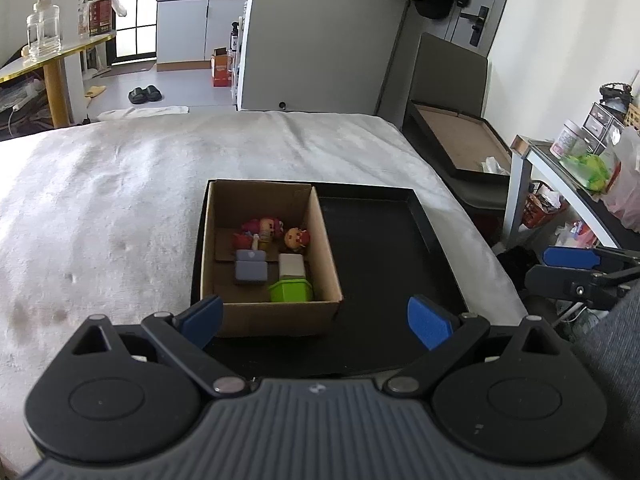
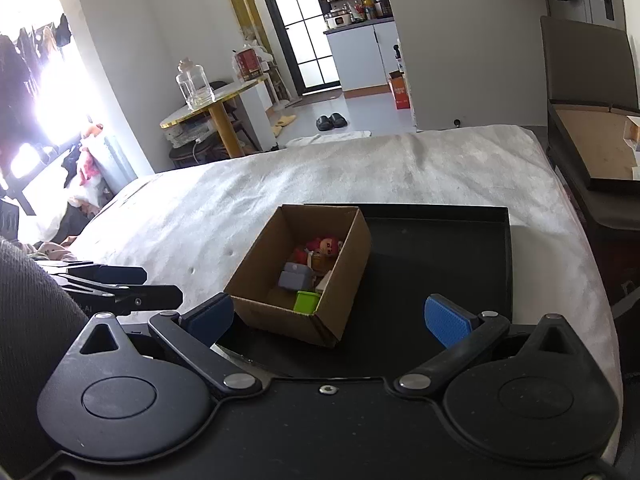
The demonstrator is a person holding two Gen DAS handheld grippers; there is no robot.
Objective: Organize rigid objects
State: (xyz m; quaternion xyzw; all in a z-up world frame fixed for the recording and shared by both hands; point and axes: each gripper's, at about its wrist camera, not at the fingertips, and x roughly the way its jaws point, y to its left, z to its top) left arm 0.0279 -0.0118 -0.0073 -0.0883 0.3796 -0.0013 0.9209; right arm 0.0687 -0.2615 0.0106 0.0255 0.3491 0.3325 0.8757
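Over the black tray [image 1: 420, 220], both my left gripper [image 1: 316, 322] and right gripper [image 2: 328, 318] gape empty; toys (all boxed) fill the cardboard box [image 1: 276, 318], so I'd withdraw without nudging it.

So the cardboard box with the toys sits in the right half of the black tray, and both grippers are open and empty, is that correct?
Not quite: the cardboard box sits in the left half of the black tray, as the left wrist view shows. The rest holds: the toys are inside it, and the left gripper and right gripper are both open and empty.
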